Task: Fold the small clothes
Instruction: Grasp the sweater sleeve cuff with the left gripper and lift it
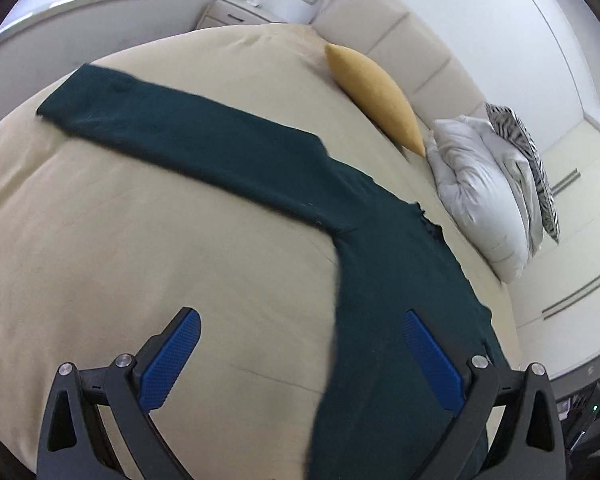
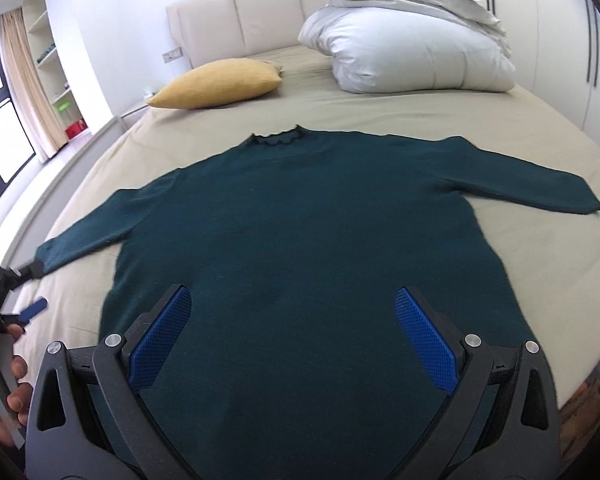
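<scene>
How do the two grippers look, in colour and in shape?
Both are alike. The left gripper and the right gripper have matte black, angular frames with triangular cut-outs and round silver bolts. Each has two fingers faced with bright blue, finely textured pads. No cables show. Bare fingers of a hand grip one handle.

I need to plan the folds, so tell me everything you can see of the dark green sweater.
The dark green sweater is a long-sleeved knit with a small frilled collar. It lies flat and unfolded on the beige bedsheet, collar toward the headboard, both sleeves spread sideways. Nothing grips it: the right gripper hovers open over its lower body, and the left gripper is open at its edge.
</scene>
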{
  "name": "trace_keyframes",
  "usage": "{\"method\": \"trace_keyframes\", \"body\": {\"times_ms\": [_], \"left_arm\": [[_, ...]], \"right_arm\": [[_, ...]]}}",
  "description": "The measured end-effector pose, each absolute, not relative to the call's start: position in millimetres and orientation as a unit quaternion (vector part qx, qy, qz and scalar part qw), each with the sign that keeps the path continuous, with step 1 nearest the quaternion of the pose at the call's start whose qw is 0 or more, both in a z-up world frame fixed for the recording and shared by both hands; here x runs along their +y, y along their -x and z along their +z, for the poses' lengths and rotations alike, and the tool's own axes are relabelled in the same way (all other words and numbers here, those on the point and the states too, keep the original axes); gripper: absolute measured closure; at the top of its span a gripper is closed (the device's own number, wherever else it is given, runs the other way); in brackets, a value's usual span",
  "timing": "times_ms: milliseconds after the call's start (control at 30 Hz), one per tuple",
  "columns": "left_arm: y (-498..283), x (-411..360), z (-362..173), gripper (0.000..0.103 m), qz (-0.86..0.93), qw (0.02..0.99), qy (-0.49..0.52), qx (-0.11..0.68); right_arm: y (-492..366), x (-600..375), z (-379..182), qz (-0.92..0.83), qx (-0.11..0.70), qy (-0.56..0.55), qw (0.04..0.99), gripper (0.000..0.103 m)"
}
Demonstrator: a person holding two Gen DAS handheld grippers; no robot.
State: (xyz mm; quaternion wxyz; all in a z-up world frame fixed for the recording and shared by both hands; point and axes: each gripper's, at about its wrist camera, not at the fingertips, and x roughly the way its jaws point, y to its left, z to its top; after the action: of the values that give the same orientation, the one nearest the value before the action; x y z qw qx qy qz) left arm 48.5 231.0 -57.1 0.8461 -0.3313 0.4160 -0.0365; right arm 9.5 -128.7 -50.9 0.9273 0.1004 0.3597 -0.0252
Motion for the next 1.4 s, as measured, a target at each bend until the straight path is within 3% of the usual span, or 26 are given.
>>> {"method": "trace_keyframes", "body": {"times_ms": [233, 300, 400, 467, 533, 600, 633, 700, 800, 1033, 1200, 1400], "left_arm": [[-55, 357, -88, 0.000, 0.043, 0.804, 0.504, 0.315], [-61, 383, -98, 0.001, 0.063, 0.790, 0.534, 0.295], [-73, 412, -112, 0.004, 0.091, 0.768, 0.573, 0.272], [-82, 423, -116, 0.005, 0.101, 0.764, 0.583, 0.259], [-94, 429, -119, 0.013, 0.105, 0.764, 0.584, 0.253], [-111, 429, -128, 0.039, 0.101, 0.755, 0.592, 0.264], [-119, 431, -133, 0.046, 0.100, 0.749, 0.598, 0.267], [-128, 436, -141, 0.077, 0.106, 0.737, 0.609, 0.273], [-131, 442, -139, 0.095, 0.119, 0.740, 0.604, 0.270], [-154, 384, -71, 0.095, 0.086, 0.836, 0.463, 0.282], [-199, 255, -14, 0.096, -0.017, 0.899, 0.304, 0.315], [-225, 81, -41, 0.095, -0.135, 0.896, 0.180, 0.383]], "right_arm": [[-41, -111, -49, 0.036, 0.373, -0.130, 0.918, 0.003], [-50, -105, -50, 0.045, 0.374, -0.133, 0.917, 0.020], [-65, -93, -54, 0.052, 0.384, -0.129, 0.913, 0.037], [-75, -85, -58, 0.056, 0.391, -0.128, 0.910, 0.042], [-84, -80, -64, 0.060, 0.398, -0.126, 0.907, 0.042], [-91, -74, -69, 0.064, 0.401, -0.123, 0.906, 0.046], [-95, -72, -71, 0.066, 0.403, -0.122, 0.905, 0.046], [-98, -71, -76, 0.067, 0.402, -0.124, 0.905, 0.046], [-102, -76, -82, 0.067, 0.402, -0.131, 0.904, 0.047], [-94, -111, -95, 0.054, 0.398, -0.169, 0.900, 0.047], [-83, -140, -103, 0.041, 0.388, -0.199, 0.899, 0.049], [-70, -186, -112, 0.020, 0.381, -0.240, 0.893, 0.048]]}}
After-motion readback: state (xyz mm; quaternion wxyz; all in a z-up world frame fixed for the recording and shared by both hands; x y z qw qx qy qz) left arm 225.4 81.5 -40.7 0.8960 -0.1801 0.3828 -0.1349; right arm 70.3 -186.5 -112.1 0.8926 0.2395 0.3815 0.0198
